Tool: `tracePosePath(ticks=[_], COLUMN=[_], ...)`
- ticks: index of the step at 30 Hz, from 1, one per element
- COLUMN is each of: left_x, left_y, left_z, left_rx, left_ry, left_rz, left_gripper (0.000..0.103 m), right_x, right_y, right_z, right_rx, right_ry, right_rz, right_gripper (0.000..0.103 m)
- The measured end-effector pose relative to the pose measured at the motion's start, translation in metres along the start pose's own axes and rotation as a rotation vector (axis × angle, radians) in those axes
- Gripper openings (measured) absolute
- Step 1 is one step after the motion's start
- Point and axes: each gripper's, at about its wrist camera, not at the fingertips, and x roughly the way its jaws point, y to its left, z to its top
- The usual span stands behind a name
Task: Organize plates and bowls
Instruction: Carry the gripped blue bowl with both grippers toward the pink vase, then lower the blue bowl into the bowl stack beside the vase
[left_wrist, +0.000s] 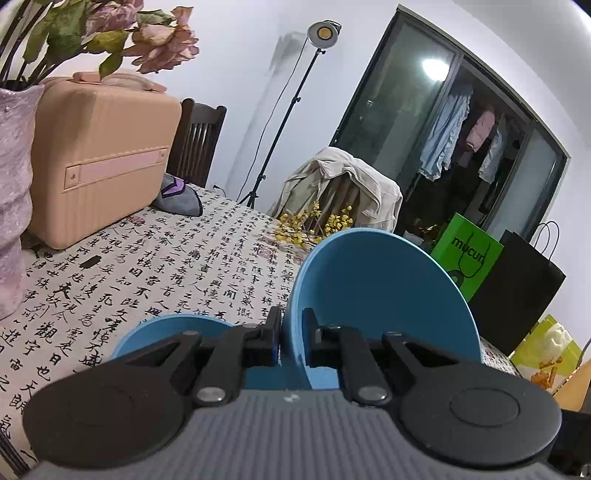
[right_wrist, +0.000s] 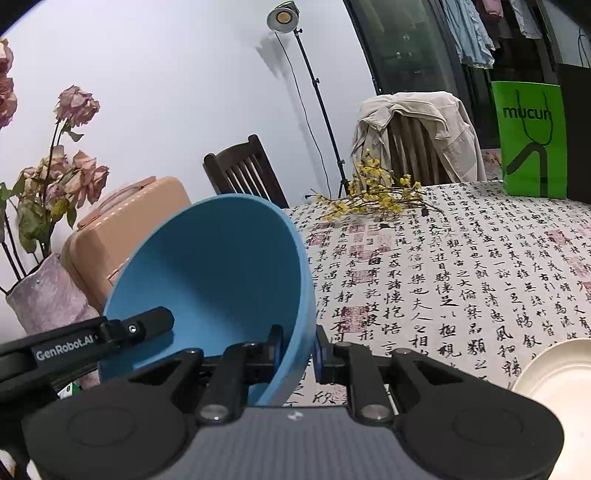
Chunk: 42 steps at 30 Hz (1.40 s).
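In the left wrist view my left gripper (left_wrist: 291, 317) is shut on the near rim of a tilted blue bowl (left_wrist: 376, 295), whose hollow faces the camera. A second blue dish (left_wrist: 166, 332) lies lower left, half hidden behind the gripper. In the right wrist view my right gripper (right_wrist: 299, 336) is shut on the right rim of a tilted blue bowl (right_wrist: 214, 273). One of the left gripper's fingers (right_wrist: 147, 321) reaches over that bowl's lower left rim. I cannot tell whether both grippers hold the same bowl. A cream plate (right_wrist: 554, 369) lies on the table at lower right.
The table wears a calligraphy cloth (right_wrist: 461, 280). A pink case (left_wrist: 99, 162) and a vase of dried flowers (left_wrist: 11, 221) stand on the left. Yellow flower sprigs (right_wrist: 369, 195) lie at the far edge and a green bag (right_wrist: 532, 140) stands at the far right. Chairs stand behind.
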Motion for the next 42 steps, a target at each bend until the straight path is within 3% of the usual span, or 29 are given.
tracePosePath(ticks=[24,42], left_x=[-0.007,-0.015], left_y=[0.048,0.076], left_z=[0.004,-0.010], left_rx=[-0.066,-0.107], left_ry=[-0.015,0.007], left_rz=[0.098,0.140], left_gripper=[0.012,0.012], right_x=[0.034,0.054], right_y=[0.039,0.065], right_z=[-0.001,-0.018], right_rx=[-0.054,-0.155], right_ry=[0.051,0.122], right_rz=[0.093,0.089], right_gripper=[0.016,0.016])
